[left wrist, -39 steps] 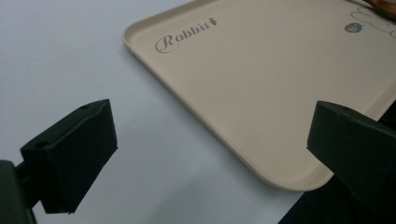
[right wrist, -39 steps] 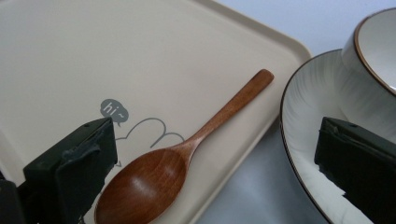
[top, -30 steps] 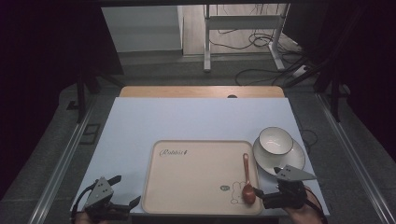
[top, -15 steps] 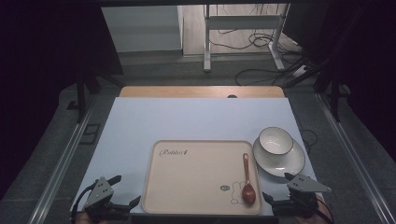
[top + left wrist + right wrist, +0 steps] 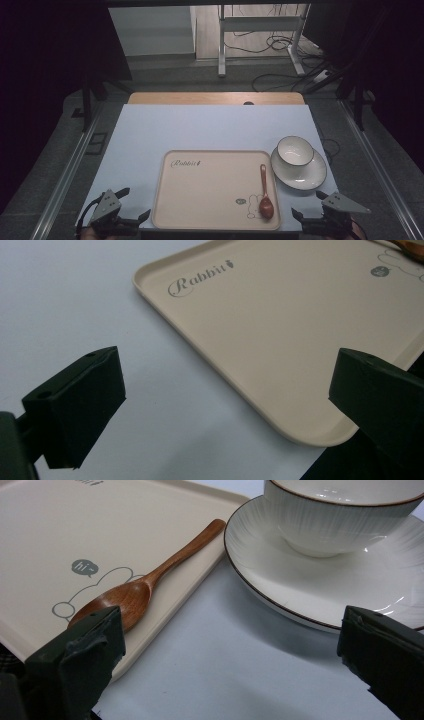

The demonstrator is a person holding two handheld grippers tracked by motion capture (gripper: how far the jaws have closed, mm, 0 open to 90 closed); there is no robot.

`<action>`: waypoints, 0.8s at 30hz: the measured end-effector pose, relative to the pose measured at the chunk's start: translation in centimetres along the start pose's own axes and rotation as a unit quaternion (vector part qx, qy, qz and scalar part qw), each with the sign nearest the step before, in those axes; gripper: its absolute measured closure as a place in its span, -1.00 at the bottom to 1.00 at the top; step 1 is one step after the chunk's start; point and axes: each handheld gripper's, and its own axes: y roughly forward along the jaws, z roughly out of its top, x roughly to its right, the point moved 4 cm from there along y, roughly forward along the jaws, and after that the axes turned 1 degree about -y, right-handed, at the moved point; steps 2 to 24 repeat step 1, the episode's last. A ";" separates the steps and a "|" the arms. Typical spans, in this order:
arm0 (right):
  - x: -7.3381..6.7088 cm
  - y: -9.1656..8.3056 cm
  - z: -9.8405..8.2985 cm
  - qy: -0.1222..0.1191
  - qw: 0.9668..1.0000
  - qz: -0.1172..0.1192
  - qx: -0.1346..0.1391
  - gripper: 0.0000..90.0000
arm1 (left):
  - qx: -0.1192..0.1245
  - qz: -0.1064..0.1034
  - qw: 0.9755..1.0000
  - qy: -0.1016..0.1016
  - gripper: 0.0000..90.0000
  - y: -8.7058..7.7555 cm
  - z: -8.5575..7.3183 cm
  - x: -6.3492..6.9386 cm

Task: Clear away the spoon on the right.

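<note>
High view: a pale blue table [image 5: 210,127] fills the middle of the scene, with a strip of bare wood along its far edge. On its near half lies a beige tray [image 5: 210,187], flat, printed with the word "Rabbit" near its far left corner and a small rabbit drawing with a "hi" bubble near its near right corner. Just right of the tray, apart from its rim, sits a white plate [image 5: 310,177] with a dark edge, and a white bowl [image 5: 295,150] stands upright on the plate's far left part. A brown wooden spoon [image 5: 264,192] lies on the tray's right side, close to the rim, bowl end toward the person and handle pointing away.

At the near left corner of the table rests the left gripper [image 5: 131,205], its jaws spread wide and holding nothing, just beside the tray's near left corner. In the left gripper view that rounded corner lies between the two black jaws.

Near the table's near right corner is the right gripper [image 5: 309,206], also spread wide and empty. In the right gripper view its jaws frame the gap between tray and plate; the spoon's bowl lies just past the left jaw, not touching it.
</note>
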 end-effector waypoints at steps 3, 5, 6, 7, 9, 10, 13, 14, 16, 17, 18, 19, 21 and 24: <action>0.0 0.0 0.0 0.000 1.000 0.000 0.000 -1.00 | -0.003 0.000 1.000 0.001 -0.97 0.0 0.0 0.0; 0.0 0.0 0.0 0.000 1.000 0.000 0.000 -1.00 | -0.003 0.000 1.000 0.001 -0.97 0.0 0.0 0.0; 0.0 0.0 0.0 0.000 1.000 0.000 0.000 -1.00 | -0.003 0.000 1.000 0.001 -0.97 0.0 0.0 0.0; 0.0 0.0 0.0 0.000 1.000 0.000 0.000 -1.00 | -0.003 0.000 1.000 0.001 -0.97 0.0 0.0 0.0; 0.0 0.0 0.0 0.000 1.000 0.000 0.000 -1.00 | -0.003 0.000 1.000 0.001 -0.97 0.0 0.0 0.0; 0.0 0.0 0.0 0.000 1.000 0.000 0.000 -1.00 | -0.003 0.000 1.000 0.001 -0.97 0.0 0.0 0.0; 0.0 0.0 0.0 0.000 1.000 0.000 0.000 -1.00 | -0.003 0.000 1.000 0.001 -0.97 0.0 0.0 0.0; 0.0 0.0 0.0 0.000 1.000 0.000 0.000 -1.00 | -0.003 0.000 1.000 0.001 -0.97 0.0 0.0 0.0; 0.0 0.0 0.0 0.000 1.000 0.000 0.000 -1.00 | -0.003 0.000 1.000 0.001 -0.97 0.0 0.0 0.0; 0.0 0.0 0.0 0.000 1.000 0.000 0.000 -1.00 | -0.003 0.000 1.000 0.001 -0.97 0.0 0.0 0.0; 0.0 0.0 0.0 0.000 1.000 0.000 0.000 -1.00 | -0.003 0.000 1.000 0.001 -0.97 0.0 0.0 0.0; 0.0 0.0 0.0 0.000 1.000 0.000 0.000 -1.00 | -0.003 0.000 1.000 0.001 -0.97 0.0 0.0 0.0; 0.0 0.0 0.0 0.000 1.000 0.000 0.000 -1.00 | -0.003 0.000 1.000 0.001 -0.97 0.0 0.0 0.0; 0.0 0.0 0.0 0.000 1.000 0.000 0.000 -1.00 | -0.003 0.000 1.000 0.001 -0.97 0.0 0.0 0.0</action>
